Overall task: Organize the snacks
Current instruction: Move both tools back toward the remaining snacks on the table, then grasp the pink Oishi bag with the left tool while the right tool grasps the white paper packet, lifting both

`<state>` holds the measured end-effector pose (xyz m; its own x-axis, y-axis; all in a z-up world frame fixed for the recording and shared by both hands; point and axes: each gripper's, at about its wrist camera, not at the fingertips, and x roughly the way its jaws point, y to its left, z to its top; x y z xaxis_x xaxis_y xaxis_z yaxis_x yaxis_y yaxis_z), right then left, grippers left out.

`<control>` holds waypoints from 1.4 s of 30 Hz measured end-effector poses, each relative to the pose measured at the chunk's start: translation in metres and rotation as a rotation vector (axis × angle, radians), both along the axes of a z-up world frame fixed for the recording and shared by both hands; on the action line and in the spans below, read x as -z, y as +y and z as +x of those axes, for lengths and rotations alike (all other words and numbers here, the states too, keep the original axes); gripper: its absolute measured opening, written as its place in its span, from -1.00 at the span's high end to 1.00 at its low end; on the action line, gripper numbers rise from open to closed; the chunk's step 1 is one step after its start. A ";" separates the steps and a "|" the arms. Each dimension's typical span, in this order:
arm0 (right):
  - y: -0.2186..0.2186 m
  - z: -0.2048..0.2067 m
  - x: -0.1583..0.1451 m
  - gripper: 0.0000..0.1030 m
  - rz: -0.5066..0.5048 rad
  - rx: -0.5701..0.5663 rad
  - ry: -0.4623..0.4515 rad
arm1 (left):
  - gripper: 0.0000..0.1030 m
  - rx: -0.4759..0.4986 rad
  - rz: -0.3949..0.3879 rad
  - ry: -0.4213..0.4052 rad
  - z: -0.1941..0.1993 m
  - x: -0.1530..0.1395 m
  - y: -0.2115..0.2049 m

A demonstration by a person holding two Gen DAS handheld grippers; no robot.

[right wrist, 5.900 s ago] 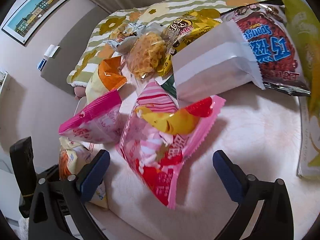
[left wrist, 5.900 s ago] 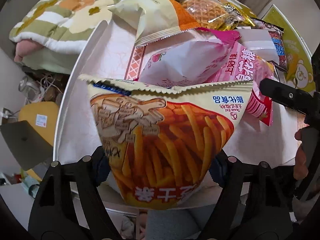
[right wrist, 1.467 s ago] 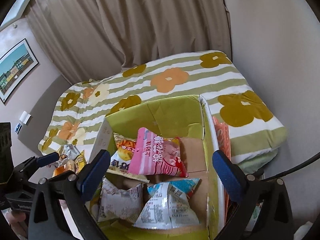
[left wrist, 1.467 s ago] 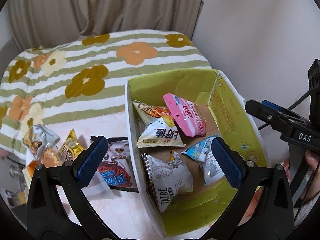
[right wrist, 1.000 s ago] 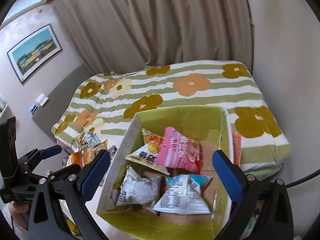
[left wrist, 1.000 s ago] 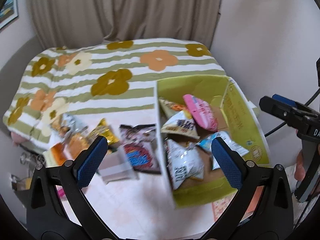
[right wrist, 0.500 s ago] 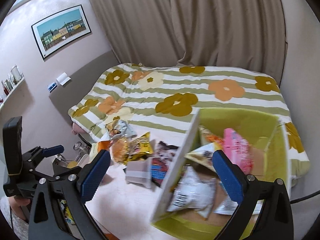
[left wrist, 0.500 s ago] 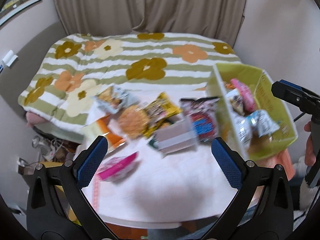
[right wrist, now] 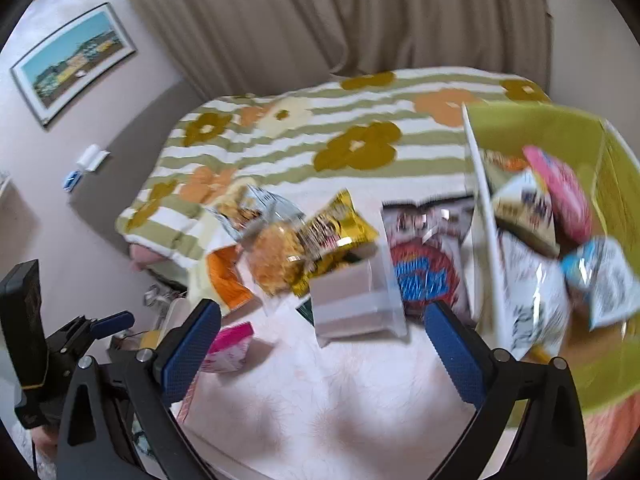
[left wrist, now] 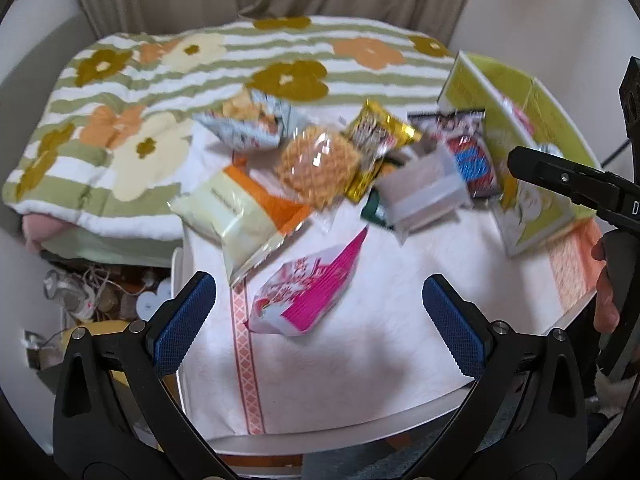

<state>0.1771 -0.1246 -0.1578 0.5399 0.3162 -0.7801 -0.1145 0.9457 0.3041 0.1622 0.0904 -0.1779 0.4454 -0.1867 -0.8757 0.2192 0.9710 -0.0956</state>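
Loose snack bags lie on the white table [left wrist: 360, 352]: a pink and white bag [left wrist: 310, 292] nearest, a cream and orange bag [left wrist: 244, 212], a clear bag of round waffles [left wrist: 318, 168], a gold bag [left wrist: 376, 140], a white packet [left wrist: 424, 192] and a dark red and blue bag [right wrist: 424, 264]. A yellow-green box [right wrist: 552, 128] at the right holds several bags. My left gripper [left wrist: 318, 316] is open above the pink bag, holding nothing. My right gripper [right wrist: 320, 344] is open and empty over the table, in front of the white packet [right wrist: 352, 300].
A bed with a striped floral cover [left wrist: 132, 80] lies beyond the table. Cables and clutter [left wrist: 88, 288] sit on the floor left of the table. A hand [left wrist: 604, 300] holds the other gripper at the right edge. A framed picture [right wrist: 72, 60] hangs on the left wall.
Both views have swung left from the box towards the loose bags on the table. The fries bag my left gripper held 5.9 s ago is gone from it. Both grippers stay open.
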 end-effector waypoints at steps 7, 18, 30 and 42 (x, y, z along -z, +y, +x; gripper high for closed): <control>0.007 -0.007 0.060 -0.97 0.000 0.114 0.052 | -0.85 0.078 0.027 0.056 0.013 0.052 0.003; 0.009 0.019 0.102 -0.97 0.039 0.128 0.019 | -0.67 0.079 0.071 0.053 0.028 0.086 -0.012; 0.008 0.038 0.111 -0.97 0.079 0.203 -0.004 | 0.04 0.094 0.099 0.099 0.039 0.107 -0.022; 0.009 0.052 0.115 -0.44 0.090 0.196 -0.002 | 0.20 0.089 0.083 0.103 0.041 0.103 -0.027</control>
